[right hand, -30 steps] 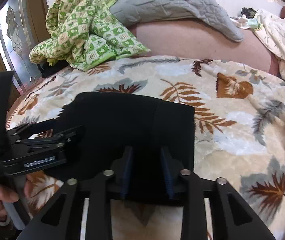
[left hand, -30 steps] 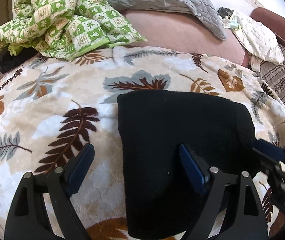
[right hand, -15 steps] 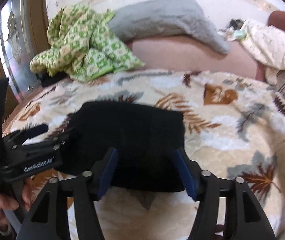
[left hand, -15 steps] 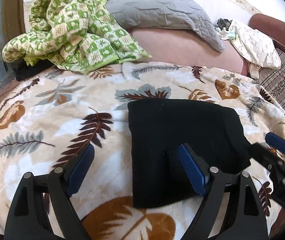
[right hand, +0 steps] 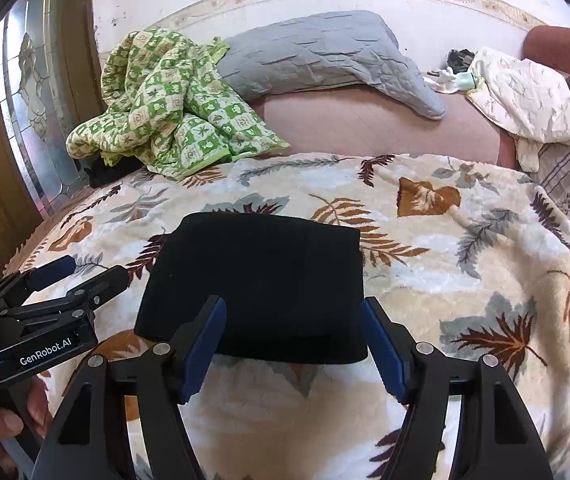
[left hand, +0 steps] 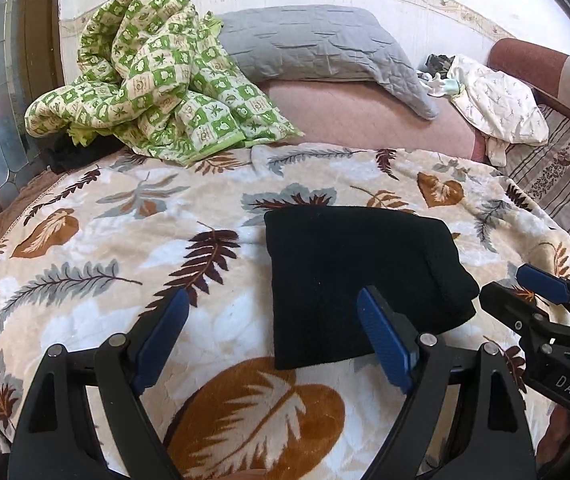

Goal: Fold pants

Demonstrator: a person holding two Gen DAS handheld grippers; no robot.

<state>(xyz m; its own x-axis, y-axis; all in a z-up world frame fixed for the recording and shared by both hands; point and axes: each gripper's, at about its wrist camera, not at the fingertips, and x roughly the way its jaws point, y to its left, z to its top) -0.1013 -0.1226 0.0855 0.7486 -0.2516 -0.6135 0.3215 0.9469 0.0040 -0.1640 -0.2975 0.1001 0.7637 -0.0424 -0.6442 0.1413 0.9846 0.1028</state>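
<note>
Folded black pants [left hand: 359, 276] lying flat on the leaf-print blanket [left hand: 125, 248]. Left tool [left hand: 273, 344] hanging wide open, gripping nothing. Right tool [right hand: 293, 344] just been opening, clear of the pants, nothing pinched.

Home bedroom: bed [left hand: 365, 120], leaf-print blanket [left hand: 105, 240], grey pillow [left hand: 309, 44]

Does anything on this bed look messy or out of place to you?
The black pants lie folded in a tidy block on the leaf-print blanket, nothing askew there. The only untidy spots are behind: a green checked quilt crumpled in a heap at the back left, and a pale cloth bunched at the back right.
</note>
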